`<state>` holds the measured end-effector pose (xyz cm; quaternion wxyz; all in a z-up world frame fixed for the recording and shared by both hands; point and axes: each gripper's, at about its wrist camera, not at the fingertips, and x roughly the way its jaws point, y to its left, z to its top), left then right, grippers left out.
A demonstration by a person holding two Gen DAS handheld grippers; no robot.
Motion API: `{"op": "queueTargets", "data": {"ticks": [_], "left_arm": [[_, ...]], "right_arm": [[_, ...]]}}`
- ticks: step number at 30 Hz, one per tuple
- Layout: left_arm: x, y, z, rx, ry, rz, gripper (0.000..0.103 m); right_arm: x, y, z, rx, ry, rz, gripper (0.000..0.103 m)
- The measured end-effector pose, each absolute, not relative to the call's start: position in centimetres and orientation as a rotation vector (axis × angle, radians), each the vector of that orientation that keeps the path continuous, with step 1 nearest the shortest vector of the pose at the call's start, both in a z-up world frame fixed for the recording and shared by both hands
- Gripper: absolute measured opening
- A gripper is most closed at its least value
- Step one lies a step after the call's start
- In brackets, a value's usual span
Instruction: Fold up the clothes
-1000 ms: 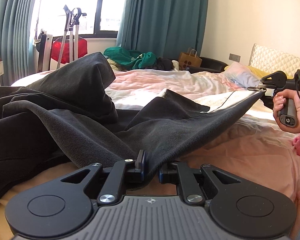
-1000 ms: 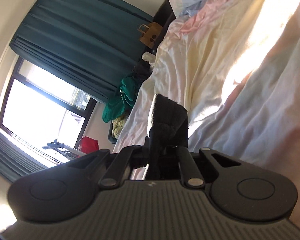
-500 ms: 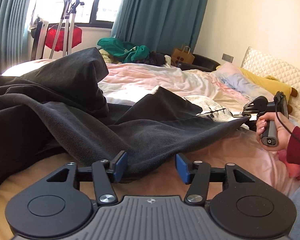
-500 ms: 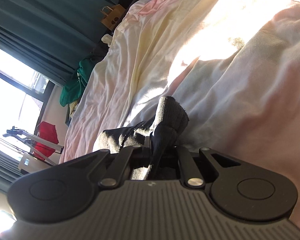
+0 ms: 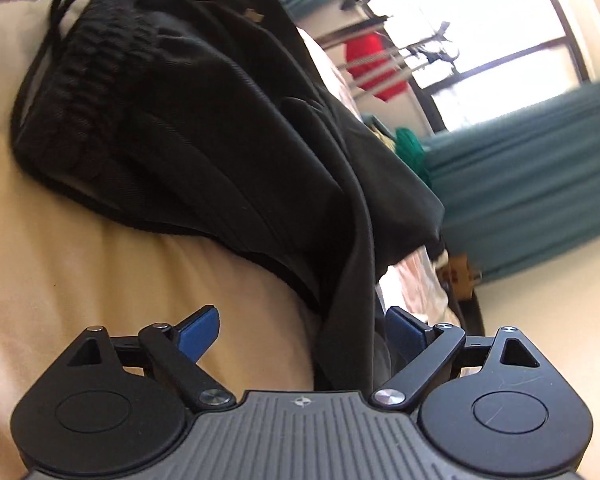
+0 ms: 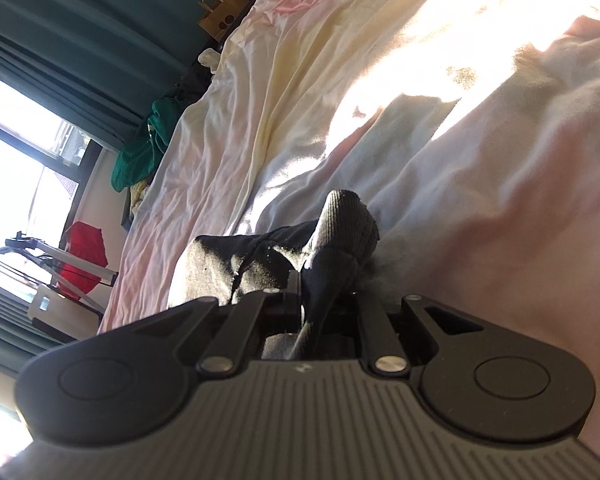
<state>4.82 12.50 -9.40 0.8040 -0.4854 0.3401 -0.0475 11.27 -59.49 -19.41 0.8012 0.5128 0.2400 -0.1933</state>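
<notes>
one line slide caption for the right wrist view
Right gripper shut on a bunched corner of the black garment, low over the pink and cream bedding.

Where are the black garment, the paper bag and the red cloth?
black garment (image 5: 204,128): left wrist view, on its broad folded body.
paper bag (image 6: 219,14): right wrist view, on its front.
red cloth (image 6: 85,246): right wrist view, on its middle.

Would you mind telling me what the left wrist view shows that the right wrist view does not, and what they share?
Only the left wrist view shows the left gripper open, blue pads spread, with the black garment's ribbed waistband lying bunched on the cream bedding.

Only the right wrist view shows the right gripper shut on a corner of that garment, plus the brown paper bag.

Both show the teal curtains, the window, a red item by it and a green heap of clothes.
</notes>
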Motion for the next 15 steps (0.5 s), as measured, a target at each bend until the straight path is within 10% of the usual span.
{"op": "queueTargets", "data": {"ticks": [15], "left_arm": [[7.6, 18.1, -12.4, -1.226, 0.565, 0.247, 0.075]], "right_arm": [[7.9, -59.7, -20.4, 1.38, 0.532, -0.409, 0.024]]}}
